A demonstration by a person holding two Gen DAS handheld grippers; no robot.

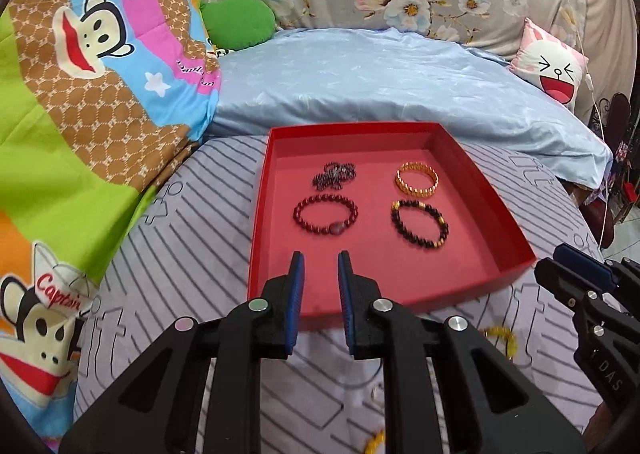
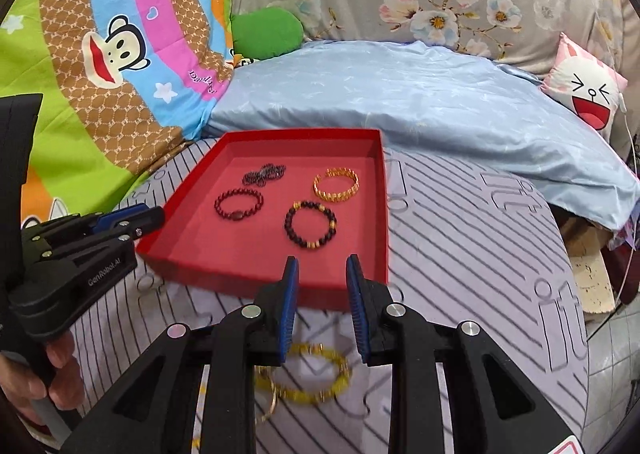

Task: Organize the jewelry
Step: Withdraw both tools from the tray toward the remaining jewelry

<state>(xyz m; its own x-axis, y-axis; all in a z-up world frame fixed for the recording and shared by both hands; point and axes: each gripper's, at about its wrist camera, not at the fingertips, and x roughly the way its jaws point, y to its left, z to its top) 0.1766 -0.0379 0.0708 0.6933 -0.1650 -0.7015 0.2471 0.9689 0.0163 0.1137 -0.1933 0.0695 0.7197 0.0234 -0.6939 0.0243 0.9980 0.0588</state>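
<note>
Left wrist view: our left gripper [image 1: 320, 262] hangs over near edge of red tray [image 1: 516, 250], fingers [image 1: 297, 274] narrowly parted, nothing between. We judge 4 bracelets spaced in 2 rows so none tangle: dark chain [image 1: 334, 176], gold band [image 1: 417, 179], red beads [image 1: 326, 214], black beads [image 1: 420, 223].

Right wrist view: our right gripper [image 2: 322, 266] likewise narrow, empty. Yellow bracelet [image 2: 316, 376] lies on striped bed [image 2: 460, 214] below, outside tray, glossy amber beads, likely next pick.
</note>
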